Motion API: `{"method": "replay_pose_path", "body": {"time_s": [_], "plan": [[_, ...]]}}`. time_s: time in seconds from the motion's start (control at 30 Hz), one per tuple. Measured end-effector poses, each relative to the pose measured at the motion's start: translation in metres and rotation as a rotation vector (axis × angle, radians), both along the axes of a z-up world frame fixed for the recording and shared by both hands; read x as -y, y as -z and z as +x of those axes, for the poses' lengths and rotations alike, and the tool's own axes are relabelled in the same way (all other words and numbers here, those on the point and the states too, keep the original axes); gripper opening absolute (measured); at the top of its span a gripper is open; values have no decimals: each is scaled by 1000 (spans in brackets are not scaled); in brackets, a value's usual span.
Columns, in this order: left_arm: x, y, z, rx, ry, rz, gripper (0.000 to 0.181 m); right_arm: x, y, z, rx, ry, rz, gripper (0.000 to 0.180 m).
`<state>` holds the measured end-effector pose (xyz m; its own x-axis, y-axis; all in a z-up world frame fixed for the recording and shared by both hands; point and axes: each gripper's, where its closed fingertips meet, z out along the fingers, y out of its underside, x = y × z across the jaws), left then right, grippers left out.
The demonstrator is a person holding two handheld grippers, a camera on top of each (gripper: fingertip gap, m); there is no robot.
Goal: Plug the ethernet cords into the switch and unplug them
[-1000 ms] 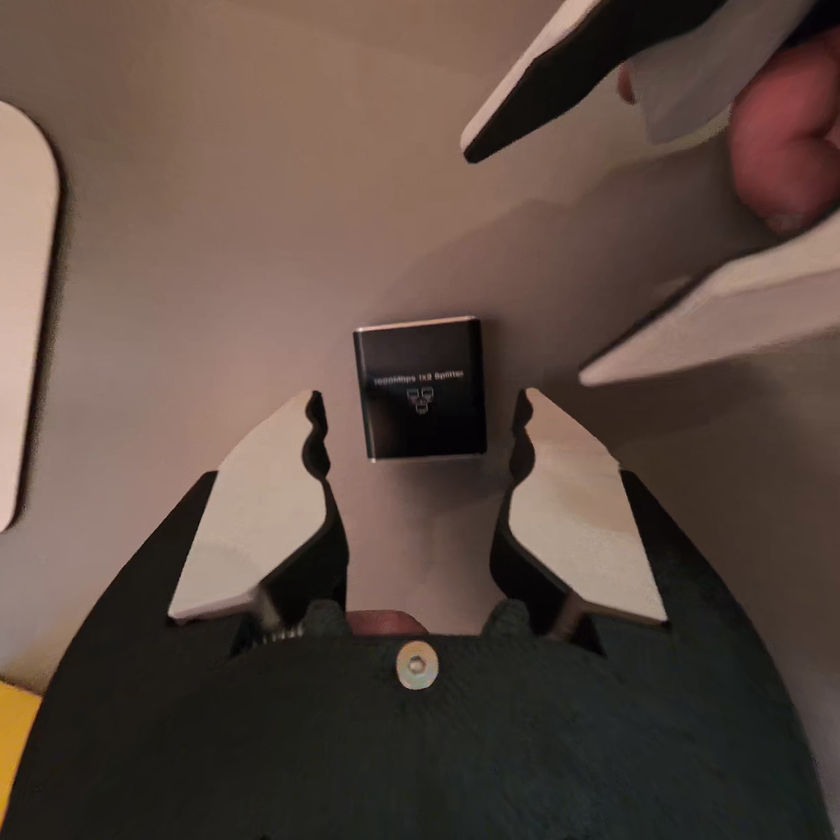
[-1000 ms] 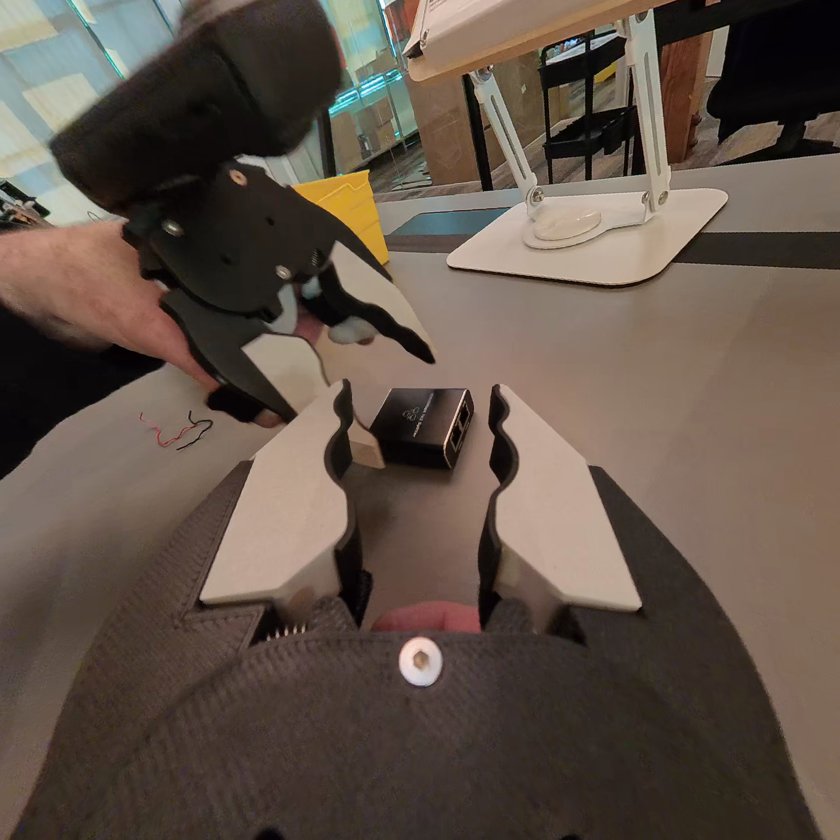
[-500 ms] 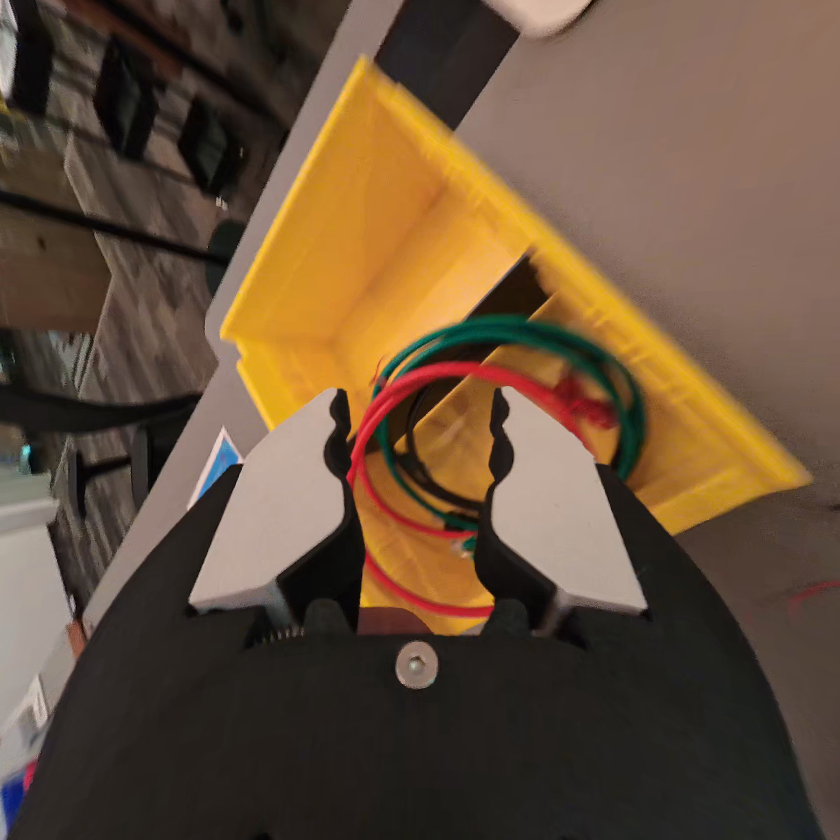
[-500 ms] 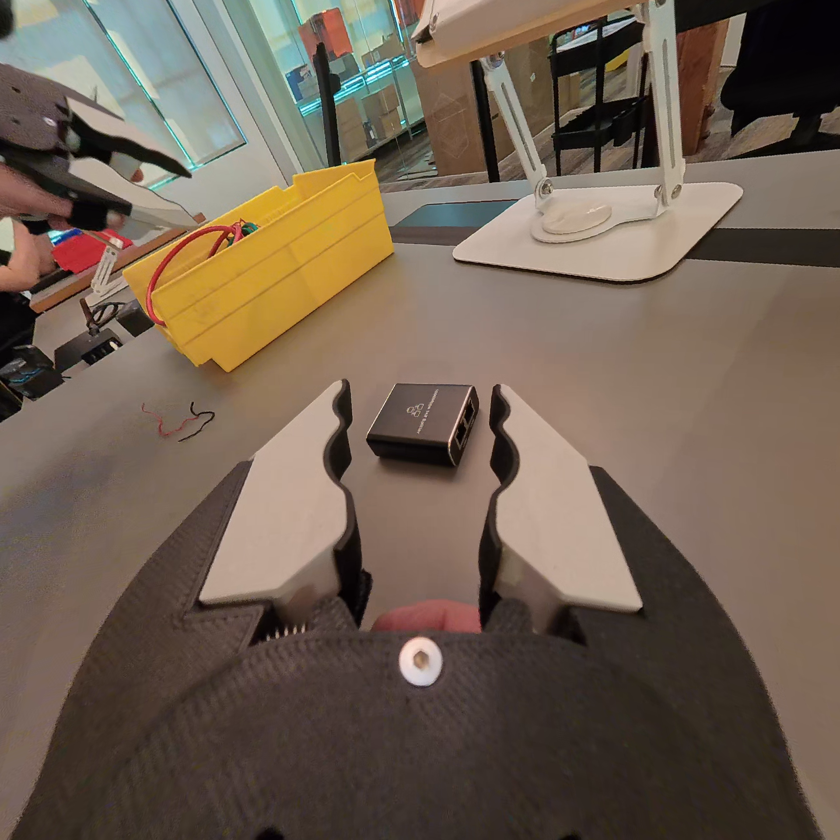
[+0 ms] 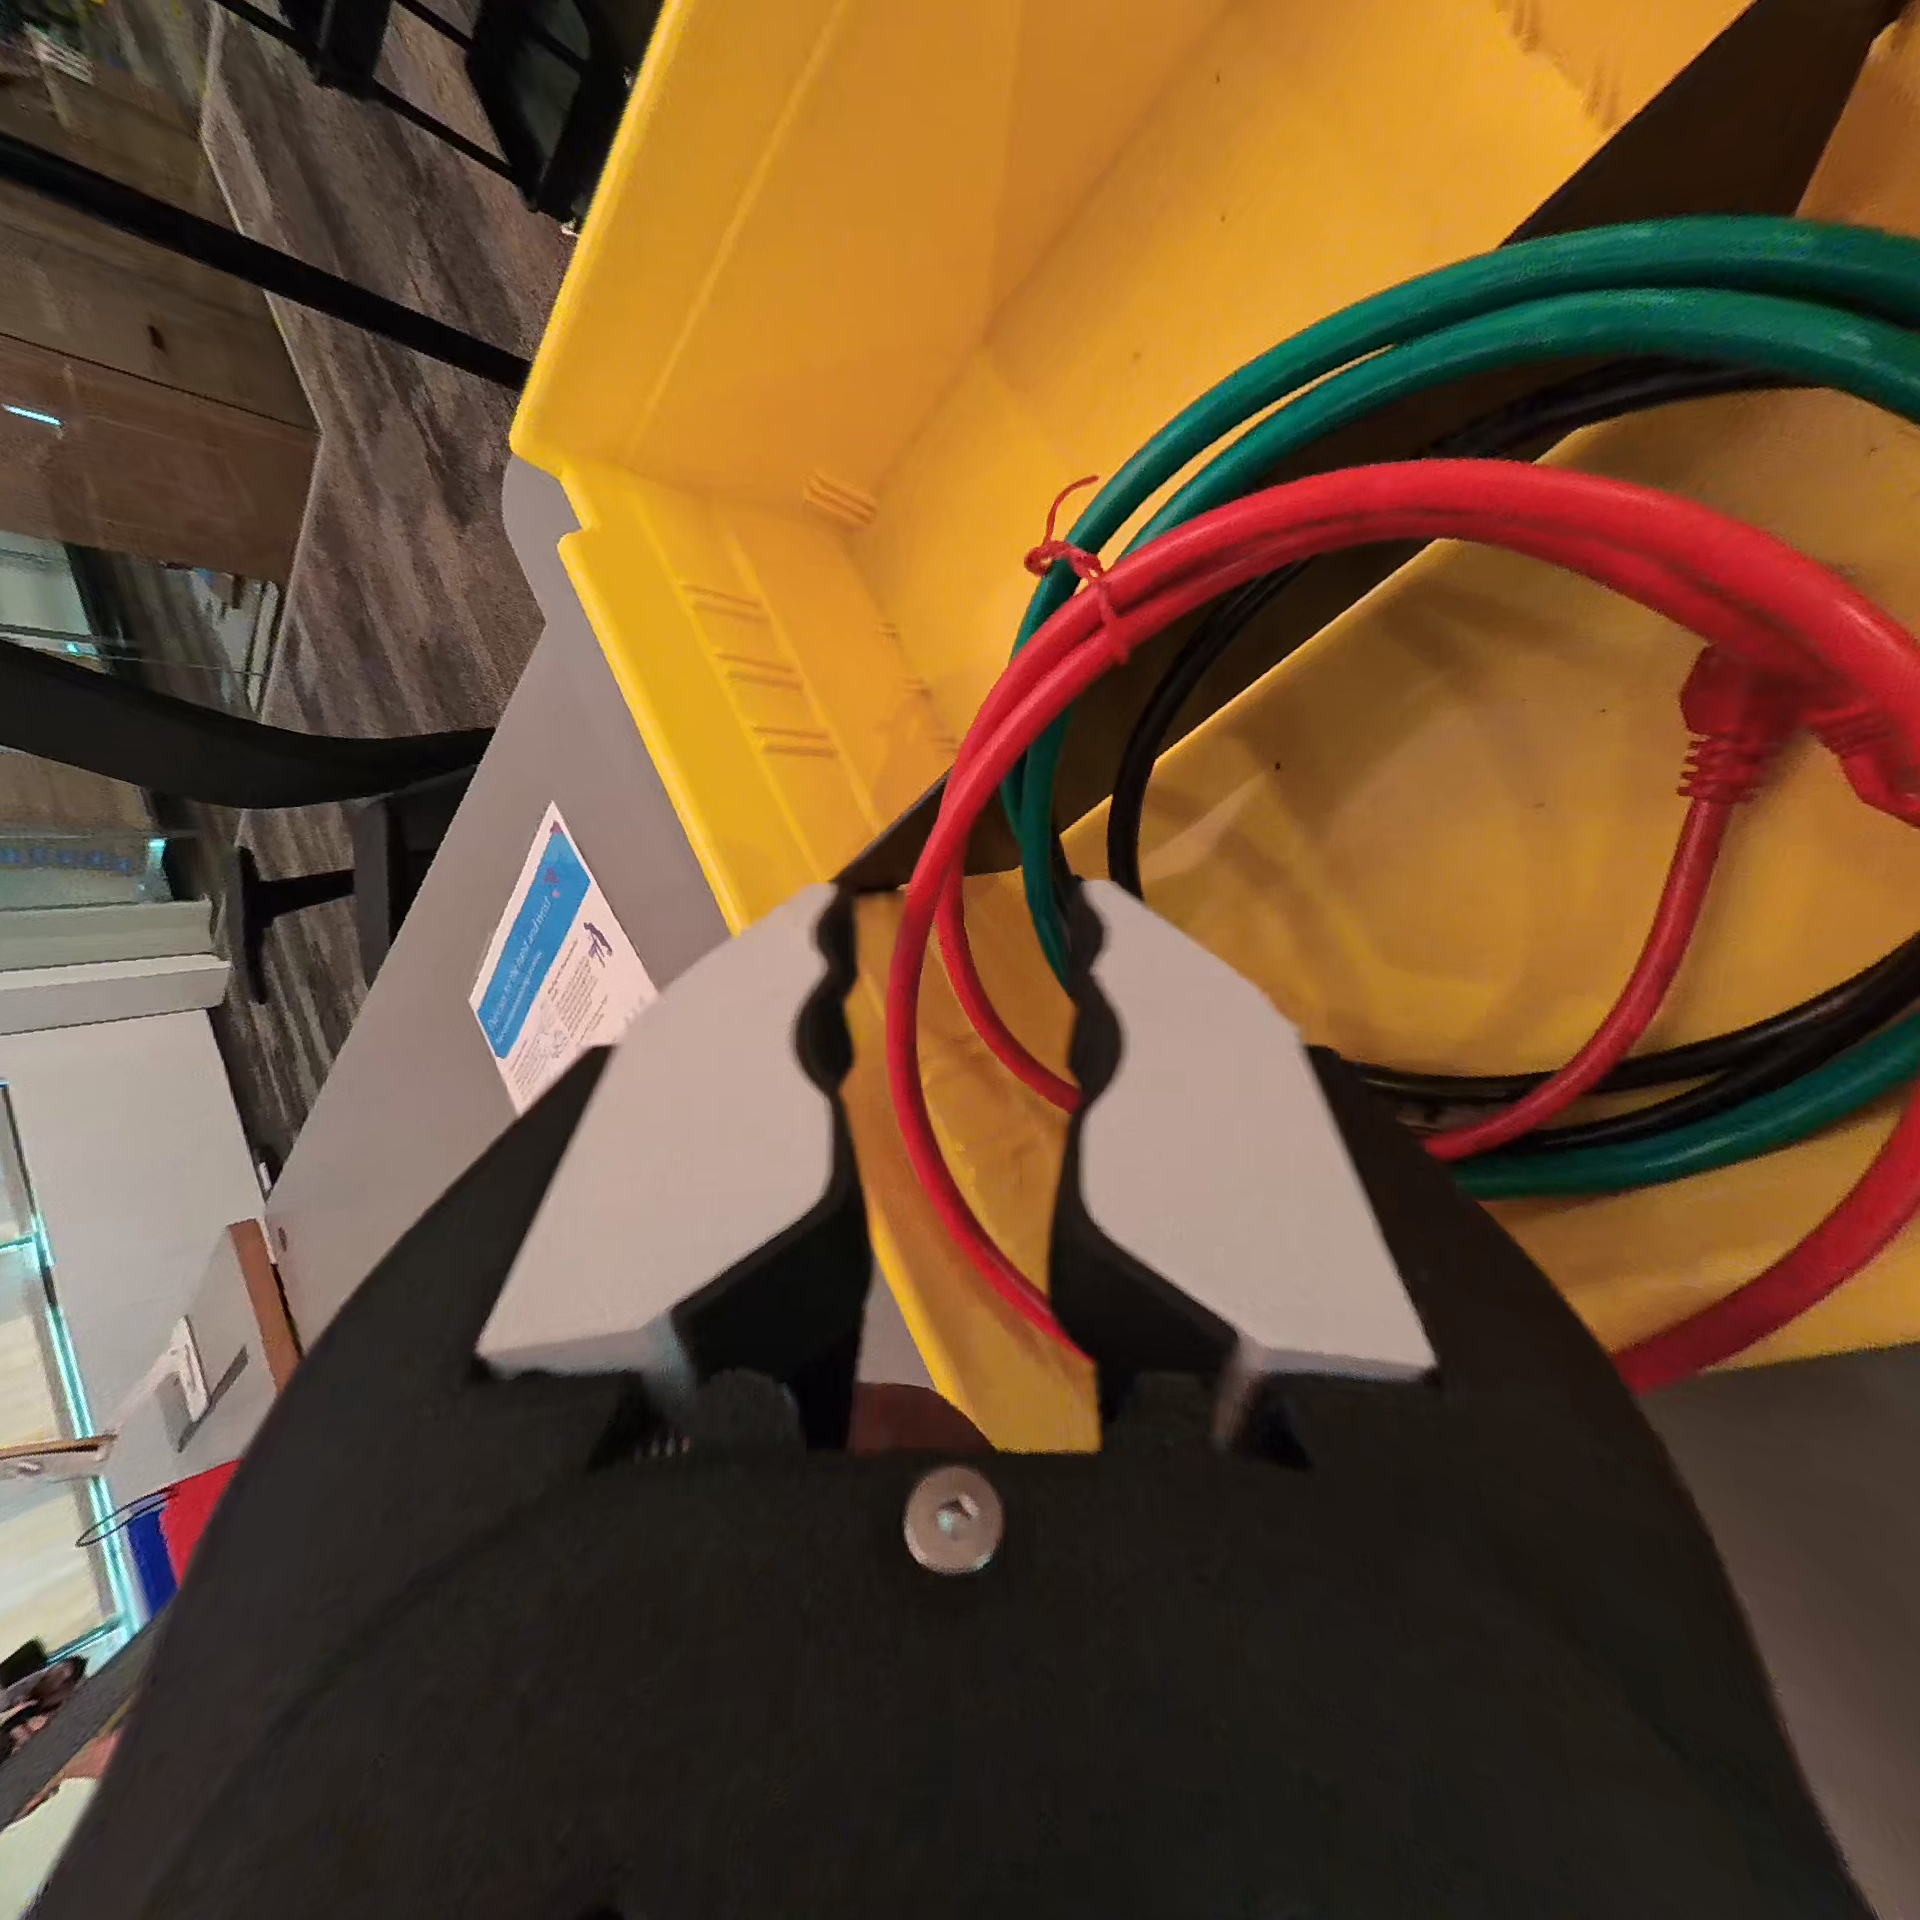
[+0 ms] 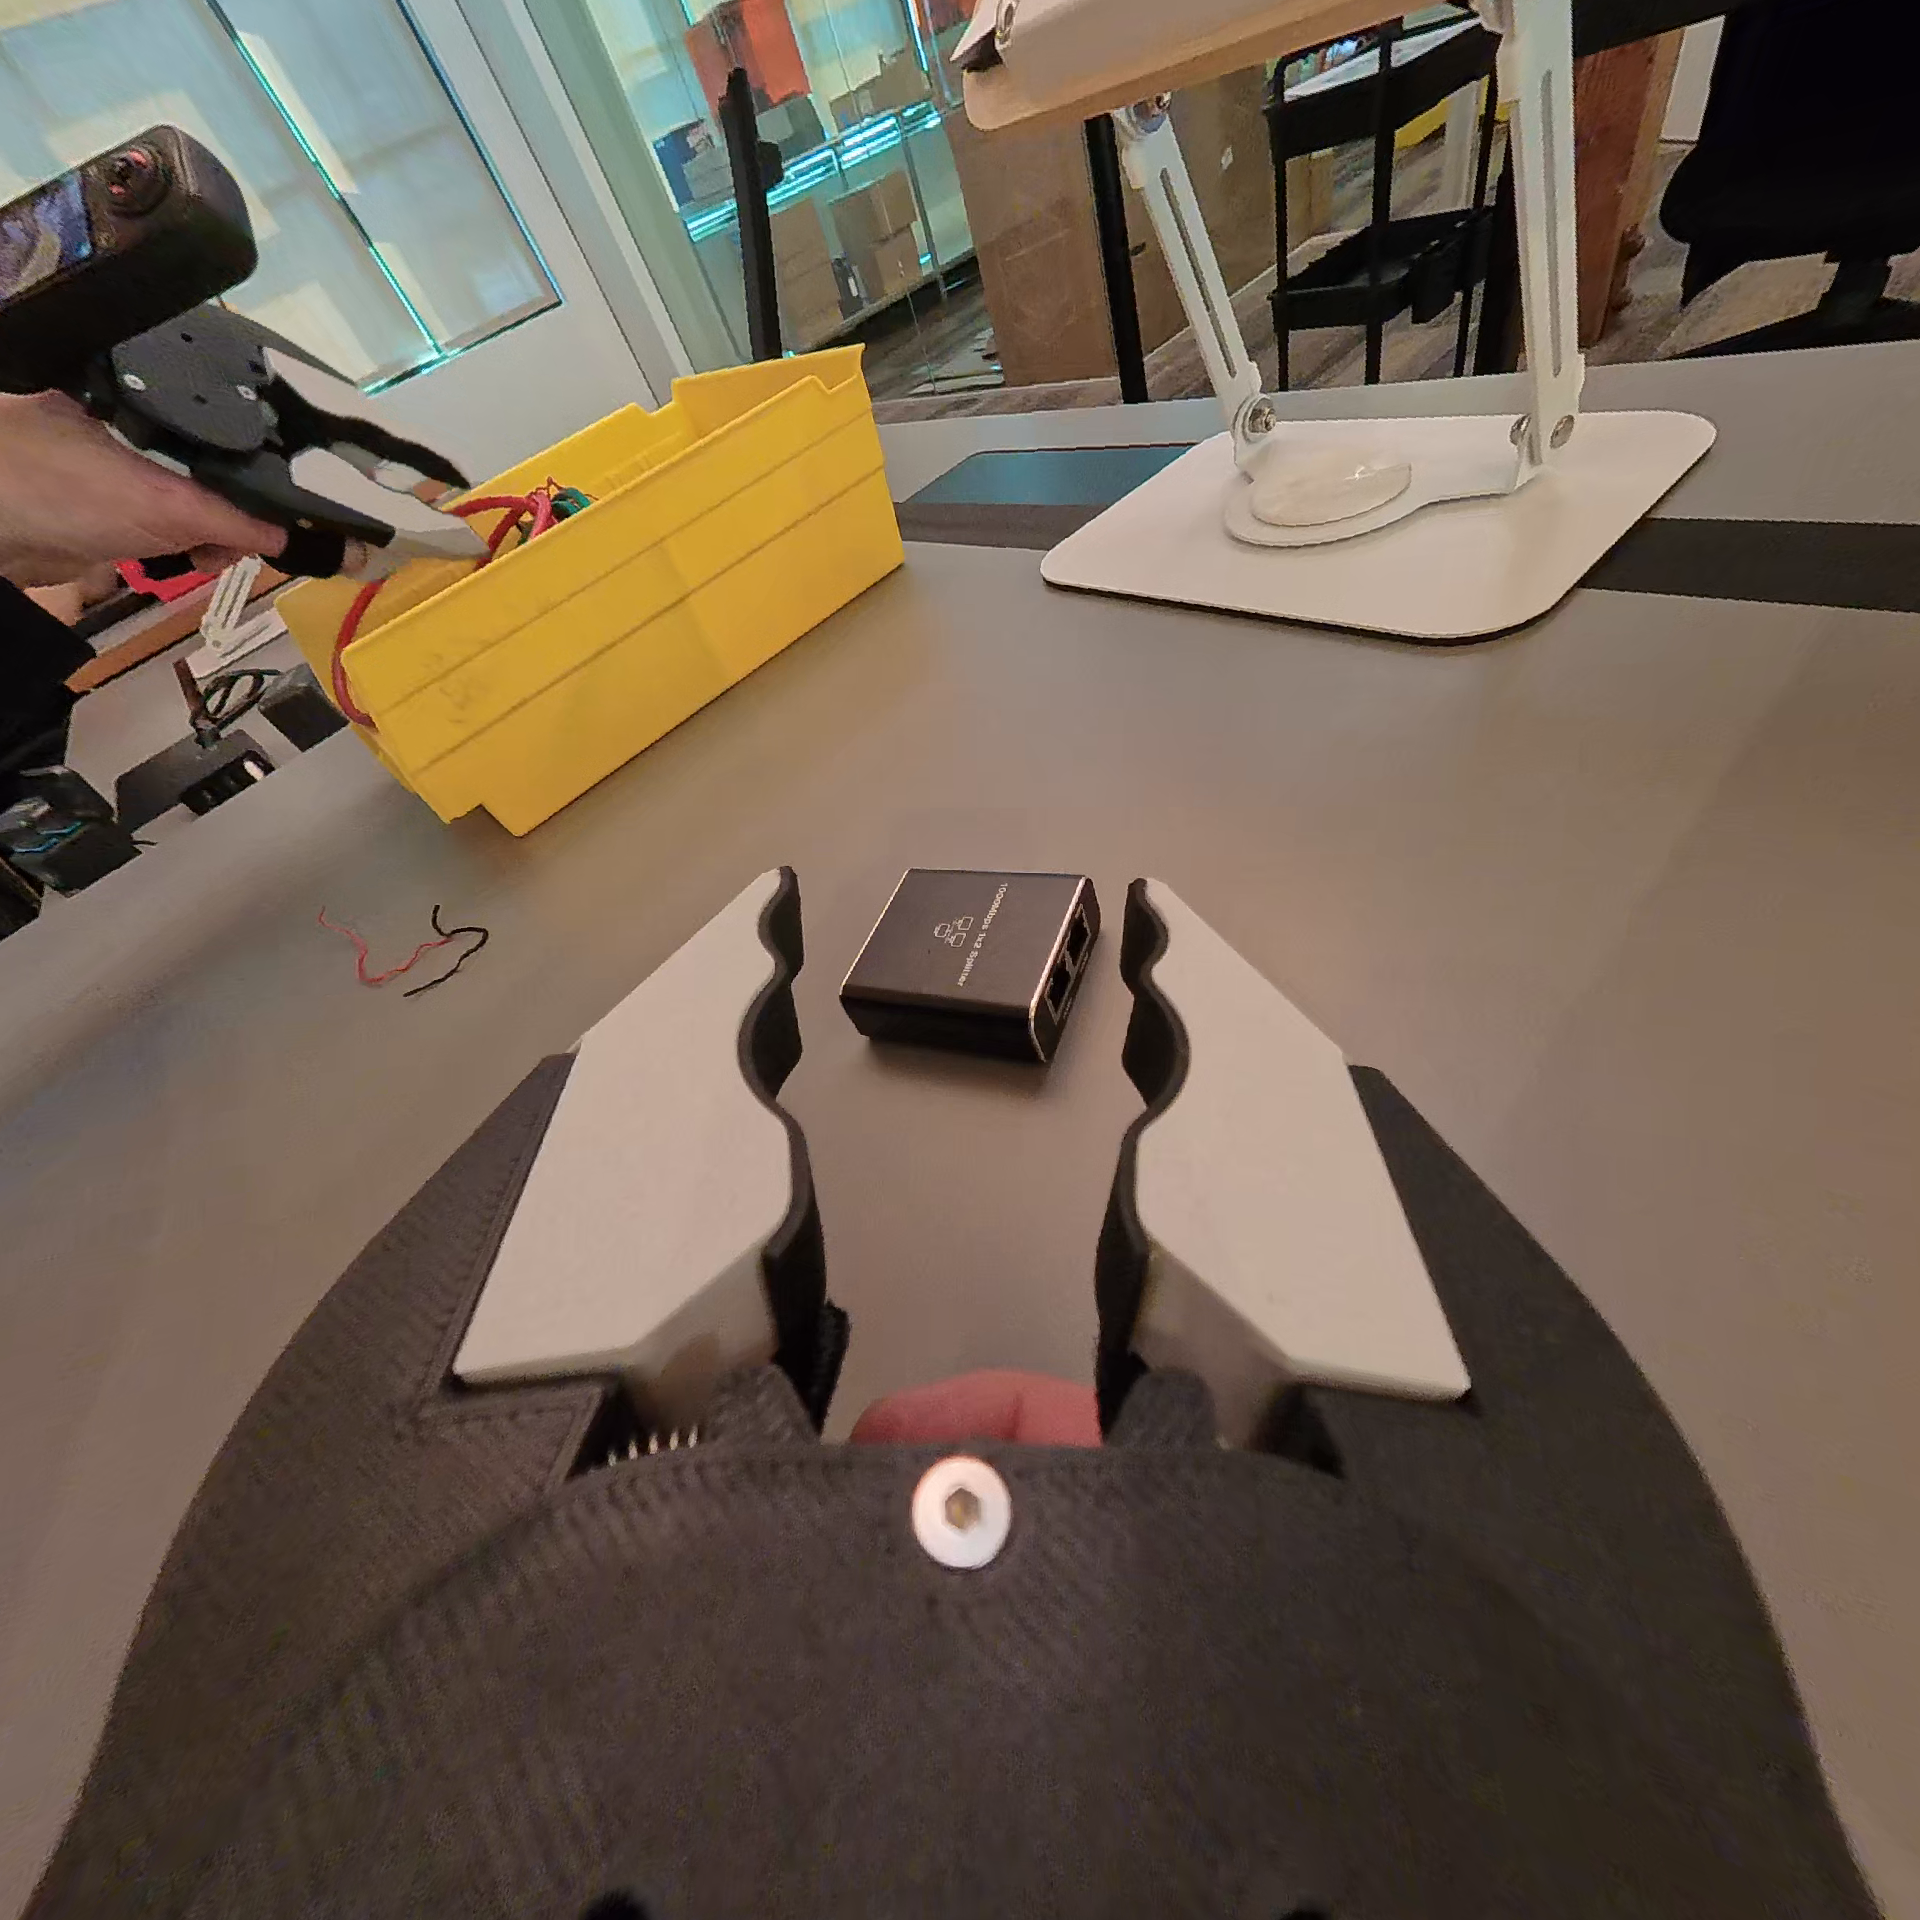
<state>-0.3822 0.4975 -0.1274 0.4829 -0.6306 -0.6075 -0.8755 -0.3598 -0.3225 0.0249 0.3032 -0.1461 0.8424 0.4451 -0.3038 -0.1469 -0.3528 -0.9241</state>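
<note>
1. The left gripper [image 5: 961,935] reaches over the near rim of a yellow bin [image 5: 831,312], which sits on a grey table [image 6: 1351,831], far and to the left of the switch
2. Its jaws stand partly open and grip nothing; loops of a red cord [image 5: 914,935] pass through the gap between them, seemingly lying free rather than pinched
3. Coiled in the bin with it are a green cord [image 5: 1558,312] and a black cord [image 5: 1143,748]; a thin red tie [image 5: 1070,561] appears to bind the red and green coils together
4. The red plug [image 5: 1787,727] lies further into the bin, to the right, well apart from the fingertips
5. The right gripper [image 6: 961,904] hovers low over the table, jaws wide open and empty
6. The switch [image 6: 966,961], a small black box, lies flat on the table just beyond and between the right fingertips, untouched, its ports facing right
7. Loose red and black wire scraps [image 6: 405,951] lie on the table to the left; a white stand [image 6: 1382,540] sits far right
8. Risk: closing on mid-cord instead of near the plug would probably leave the plug dangling and hard to aim at a port
9. Risk: if the tie does hold the coils together, lifting the red cord would likely drag the green coil, or the bin, along with it
10. Risk: the switch looks light and unheld, so pushing a plug in could slide it away
</note>
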Motion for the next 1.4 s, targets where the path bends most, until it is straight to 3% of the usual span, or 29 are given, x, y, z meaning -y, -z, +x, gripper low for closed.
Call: {"method": "replay_pose_path", "body": {"time_s": [0.03, 0.07, 0.13, 0.2, 0.27, 0.9, 1.4], "plan": [[-3, 0, -1, -11, -4, 12, 53, 0, 0, 0, 1, -1, 0, 60], [-5, 0, -3, -23, -6, 16, 55, 0, 0, 0, 1, -2, 0, 60], [-7, 5, -2, -23, 8, -2, 42, 0, 0, 0, 0, -3, 0, 60], [-8, 7, -5, -45, 7, -8, 12, 0, 0, 0, -1, -3, 0, 60], [-10, 1, -5, -48, 8, 24, 9, 0, 0, 0, -2, -3, 0, 60], [36, -147, 6, 17, 15, 402, 8, 1, -1, 0, 14, 7, 16, 64], [79, -216, 62, 43, 111, 540, 9, 1, 0, -4, 19, -16, 5, 64]]}}
